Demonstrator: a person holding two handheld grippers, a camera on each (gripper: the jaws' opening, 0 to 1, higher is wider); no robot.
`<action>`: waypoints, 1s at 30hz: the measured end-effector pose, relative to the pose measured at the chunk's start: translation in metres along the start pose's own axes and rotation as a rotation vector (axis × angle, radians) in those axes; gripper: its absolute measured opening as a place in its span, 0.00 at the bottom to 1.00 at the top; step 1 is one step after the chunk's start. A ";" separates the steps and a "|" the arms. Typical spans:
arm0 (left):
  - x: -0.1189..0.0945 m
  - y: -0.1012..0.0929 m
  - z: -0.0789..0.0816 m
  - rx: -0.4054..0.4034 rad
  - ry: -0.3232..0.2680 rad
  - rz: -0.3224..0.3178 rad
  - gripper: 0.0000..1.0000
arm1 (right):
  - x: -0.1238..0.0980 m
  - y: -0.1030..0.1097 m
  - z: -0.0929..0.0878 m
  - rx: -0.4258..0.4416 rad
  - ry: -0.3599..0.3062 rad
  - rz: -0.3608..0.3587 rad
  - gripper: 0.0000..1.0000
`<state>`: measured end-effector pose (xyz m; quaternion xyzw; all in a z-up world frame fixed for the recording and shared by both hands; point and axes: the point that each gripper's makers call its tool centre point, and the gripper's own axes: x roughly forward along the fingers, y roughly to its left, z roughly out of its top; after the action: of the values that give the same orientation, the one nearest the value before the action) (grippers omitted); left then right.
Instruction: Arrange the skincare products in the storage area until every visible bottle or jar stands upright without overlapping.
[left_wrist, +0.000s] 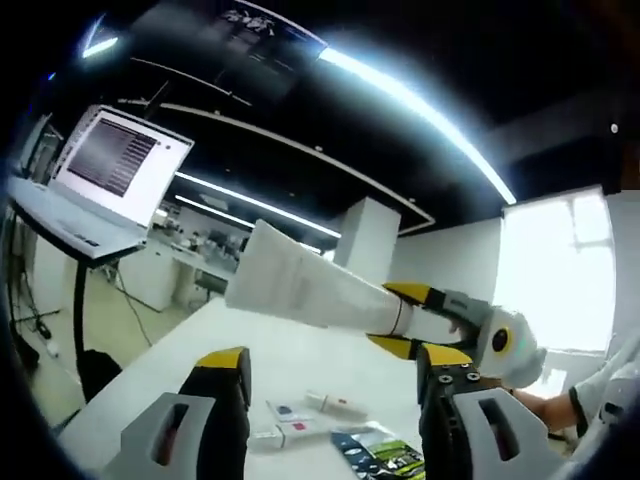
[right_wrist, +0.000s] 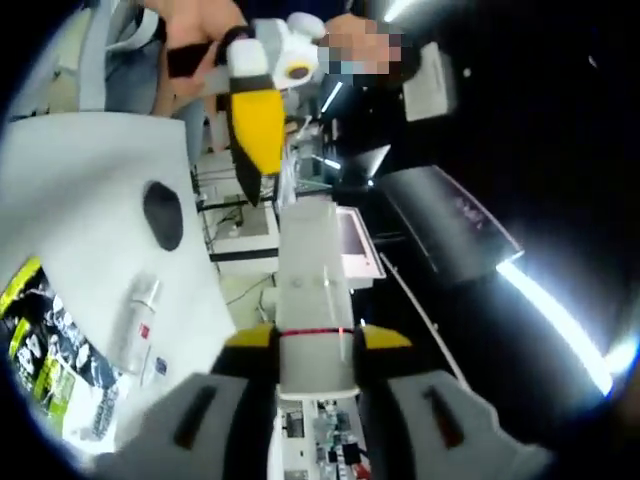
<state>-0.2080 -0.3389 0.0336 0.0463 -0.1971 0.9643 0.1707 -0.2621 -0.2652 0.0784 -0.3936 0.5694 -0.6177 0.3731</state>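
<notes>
The right tool (right_wrist: 315, 345) grips a white squeeze tube (right_wrist: 314, 305) by its cap end, yellow-tipped jaws closed tight on both sides of it. The tube is pale and matte with a thin red band near the cap, its flat crimped end pointing toward 12 o'clock in the right gripper view. In the left gripper view the same tube (left_wrist: 305, 285) is held in the air above the counter (left_wrist: 180, 360), its broad crimped end toward 10 o'clock and the right tool (left_wrist: 410, 320) clamped at its 4 o'clock end.

The left tool (left_wrist: 335, 385) is spread wide with nothing between the jaws. Between them, at 6 o'clock, small products lie flat on the white counter: a slim white tube with a red mark (left_wrist: 338, 404), a small white box (left_wrist: 290, 412), another small white piece (left_wrist: 272, 436), and a dark printed packet with green lettering (left_wrist: 380, 455).

In the right gripper view a clear bottle with a red label (right_wrist: 138, 325) lies on its side on the counter (right_wrist: 80, 200) at 9 o'clock, beside a dark printed packet (right_wrist: 50, 370) at 8 o'clock. The left tool (right_wrist: 258, 120) shows at 12 o'clock.
</notes>
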 end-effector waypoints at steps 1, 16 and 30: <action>0.000 0.000 0.001 0.001 -0.004 0.001 0.68 | 0.001 -0.001 0.001 0.000 -0.004 -0.001 0.29; -0.004 0.002 0.011 0.018 -0.053 0.007 0.65 | -0.004 -0.003 0.019 0.047 -0.078 -0.001 0.29; -0.005 -0.005 0.018 0.029 -0.088 -0.031 0.62 | -0.008 0.000 0.033 0.093 -0.135 0.007 0.29</action>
<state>-0.2010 -0.3430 0.0511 0.0941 -0.1899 0.9613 0.1760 -0.2285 -0.2717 0.0790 -0.4146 0.5153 -0.6141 0.4307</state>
